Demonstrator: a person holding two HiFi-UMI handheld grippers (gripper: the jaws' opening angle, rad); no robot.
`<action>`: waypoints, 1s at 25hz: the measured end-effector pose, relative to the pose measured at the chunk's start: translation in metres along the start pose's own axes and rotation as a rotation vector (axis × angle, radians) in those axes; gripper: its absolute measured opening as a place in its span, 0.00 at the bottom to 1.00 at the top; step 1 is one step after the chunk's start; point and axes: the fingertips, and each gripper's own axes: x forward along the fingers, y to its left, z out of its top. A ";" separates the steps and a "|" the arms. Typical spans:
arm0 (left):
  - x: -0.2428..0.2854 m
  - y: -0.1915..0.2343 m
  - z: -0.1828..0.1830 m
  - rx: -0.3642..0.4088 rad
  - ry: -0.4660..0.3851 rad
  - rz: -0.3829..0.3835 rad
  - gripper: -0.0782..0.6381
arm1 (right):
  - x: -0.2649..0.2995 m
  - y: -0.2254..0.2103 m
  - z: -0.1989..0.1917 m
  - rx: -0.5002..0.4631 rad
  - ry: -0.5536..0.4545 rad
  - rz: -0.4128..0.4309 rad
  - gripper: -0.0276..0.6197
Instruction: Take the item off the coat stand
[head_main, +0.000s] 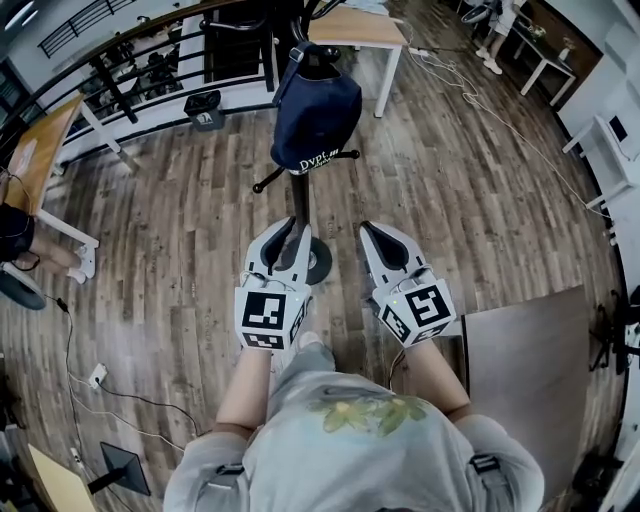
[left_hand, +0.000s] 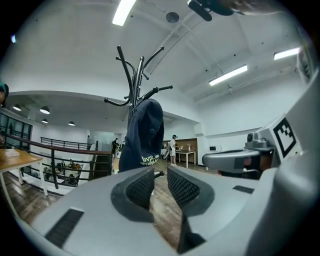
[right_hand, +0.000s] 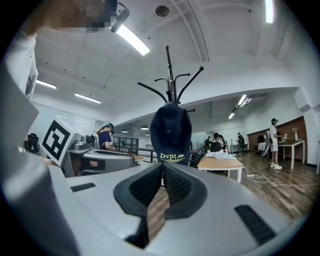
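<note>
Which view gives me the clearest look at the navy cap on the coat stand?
The right gripper view: the navy cap hangs dead centre, face-on, its print visible, below the hooks of the coat stand. The left gripper view shows it side-on and off-centre; the head view sees it only from above, foreshortened.

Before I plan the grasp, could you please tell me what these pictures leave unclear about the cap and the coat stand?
- Hook bearing the cap: hidden under the cap itself, every view.
- Base of the coat stand: head view, partly behind the left gripper; gripper views, below each gripper's body.
- Cap's lower print line: too small in head and left gripper views.
</note>
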 end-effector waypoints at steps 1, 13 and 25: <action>0.006 0.003 0.004 0.001 -0.006 0.003 0.25 | 0.007 -0.004 0.003 0.001 -0.003 0.006 0.06; 0.057 0.047 0.038 0.049 -0.074 0.128 0.42 | 0.071 -0.042 0.015 0.046 -0.010 0.072 0.29; 0.078 0.054 0.050 0.079 -0.029 0.287 0.43 | 0.117 -0.068 0.025 0.074 0.026 0.232 0.33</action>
